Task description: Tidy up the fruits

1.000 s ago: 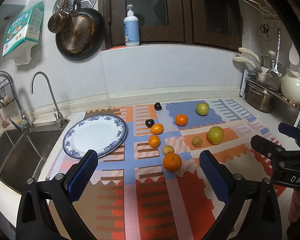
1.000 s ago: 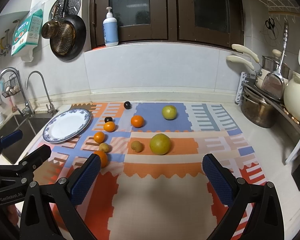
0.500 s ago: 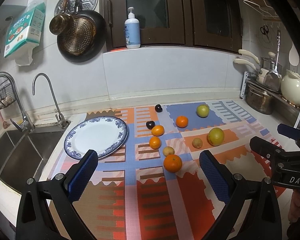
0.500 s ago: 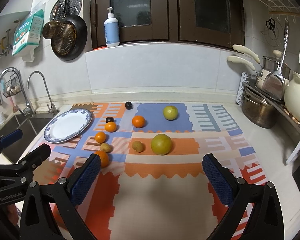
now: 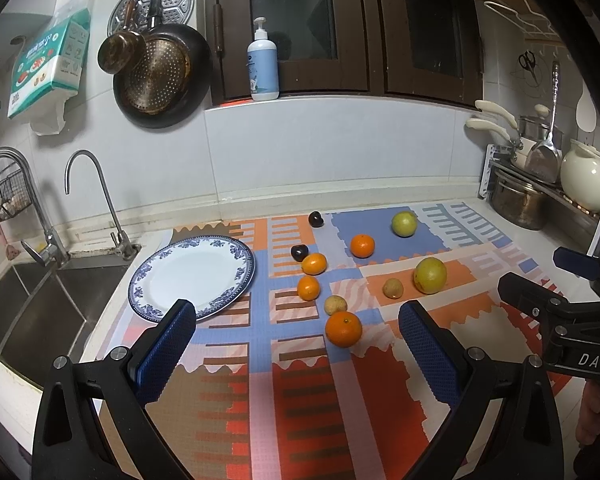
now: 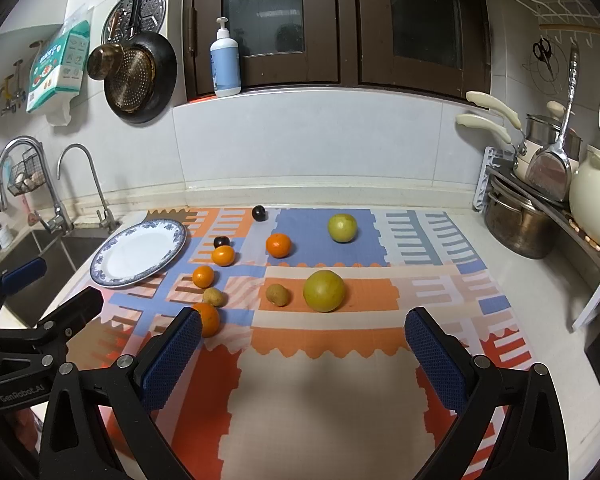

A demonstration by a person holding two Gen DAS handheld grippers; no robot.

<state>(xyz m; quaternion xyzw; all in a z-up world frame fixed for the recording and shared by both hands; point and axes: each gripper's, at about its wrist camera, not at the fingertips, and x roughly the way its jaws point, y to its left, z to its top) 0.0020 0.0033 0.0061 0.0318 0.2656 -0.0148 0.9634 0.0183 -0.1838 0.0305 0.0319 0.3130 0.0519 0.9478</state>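
Several fruits lie loose on a patterned mat (image 5: 300, 400): a large orange (image 5: 343, 329) nearest, small oranges (image 5: 308, 287) (image 5: 362, 245), two dark plums (image 5: 299, 252), two brown kiwis (image 5: 393, 288), and two yellow-green round fruits (image 5: 430, 275) (image 6: 342, 228). A blue-rimmed white plate (image 5: 168, 304) (image 6: 104, 272) sits empty at the mat's left. My left gripper (image 5: 296, 348) is open and empty, hovering before the large orange. My right gripper (image 6: 300, 352) is open and empty, in front of the larger green fruit (image 6: 324, 290).
A sink (image 5: 40, 312) with faucets lies left of the plate. A metal pot (image 6: 516, 224) and a cream jug (image 6: 596, 204) stand on a rack at the right. A tiled wall runs behind the mat. Each gripper shows at the other view's edge.
Both views have shifted slightly; the fruits sit a little lower and nearer in the left wrist view. Both grippers stay open. No fruit has moved.
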